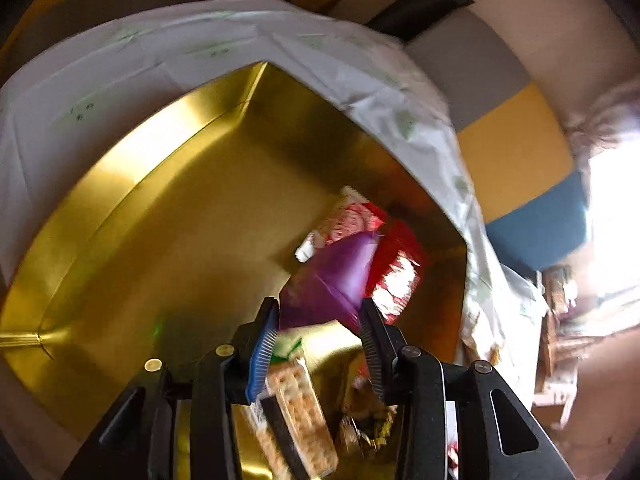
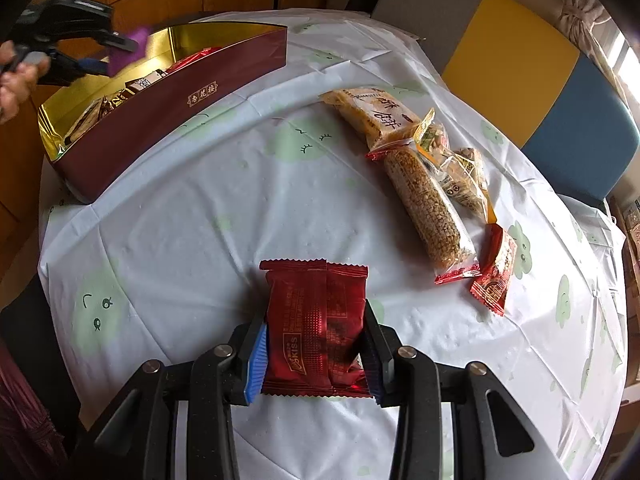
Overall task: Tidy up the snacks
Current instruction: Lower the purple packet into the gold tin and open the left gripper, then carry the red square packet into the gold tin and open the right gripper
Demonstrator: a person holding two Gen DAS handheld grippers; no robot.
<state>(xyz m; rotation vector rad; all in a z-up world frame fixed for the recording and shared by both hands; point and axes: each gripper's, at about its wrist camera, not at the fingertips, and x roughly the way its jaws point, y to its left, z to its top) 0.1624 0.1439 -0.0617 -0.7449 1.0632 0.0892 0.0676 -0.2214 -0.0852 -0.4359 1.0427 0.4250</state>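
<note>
Gold-lined maroon cardboard box (image 2: 176, 92) sits at the bench's far left corner, snacks inside. Our left gripper (image 1: 320, 332) hangs over it, jaws pinching a purple foil packet (image 1: 328, 280). Our right gripper (image 2: 316, 354) has jaws clamped on a dark red foil snack pack (image 2: 316, 320) above the white cloud-print tablecloth (image 2: 224, 208). More wrapped snack bars (image 2: 432, 184) lie further right.

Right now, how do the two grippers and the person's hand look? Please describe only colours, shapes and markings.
Both the left gripper and the right gripper are matte black, with angular linkage arms and round silver pivot pins. Each has one blue ribbed pad and one dark ribbed pad. No cables or printed markings are visible. The left hand is bare skin; no sleeve shows.
</note>
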